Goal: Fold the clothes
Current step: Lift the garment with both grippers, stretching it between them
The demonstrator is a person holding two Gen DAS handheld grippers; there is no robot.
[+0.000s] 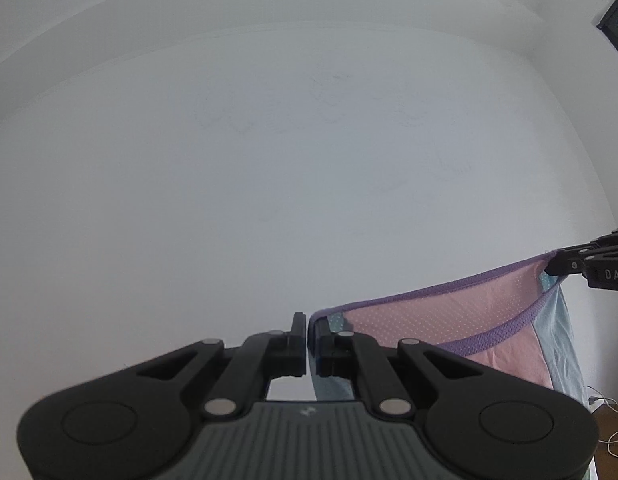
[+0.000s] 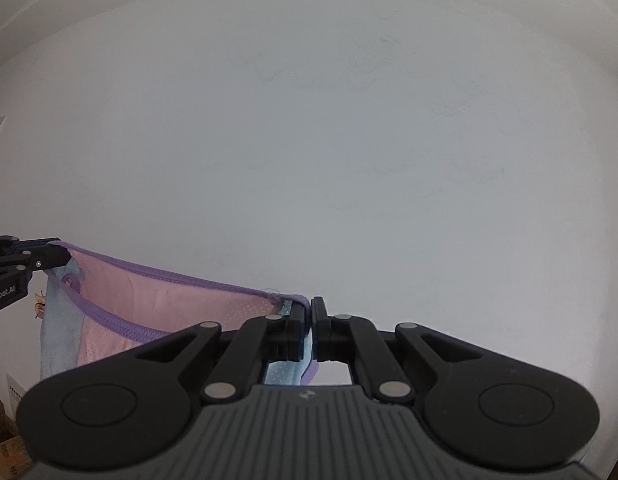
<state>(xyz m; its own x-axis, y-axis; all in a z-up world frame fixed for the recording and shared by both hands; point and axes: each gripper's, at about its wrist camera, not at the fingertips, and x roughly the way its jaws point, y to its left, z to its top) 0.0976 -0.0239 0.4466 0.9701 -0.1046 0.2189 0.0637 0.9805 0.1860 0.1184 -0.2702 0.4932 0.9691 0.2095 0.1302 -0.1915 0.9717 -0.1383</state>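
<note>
Left wrist view: my left gripper (image 1: 308,334) has its fingers clamped on one corner of the pink-and-blue mesh garment with purple trim (image 1: 461,312), right gripper (image 2: 311,320) clamped on the other; it hangs stretched midair against the white wall (image 1: 269,140), no fold made yet I'd say

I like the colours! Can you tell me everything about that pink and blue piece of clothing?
The garment is pink with tiny white dots, light blue panels and a stretchy purple mesh band along its top edge. It hangs in the air before a white wall, stretched between the left gripper and the right gripper, each shut on one end of the band.
</note>
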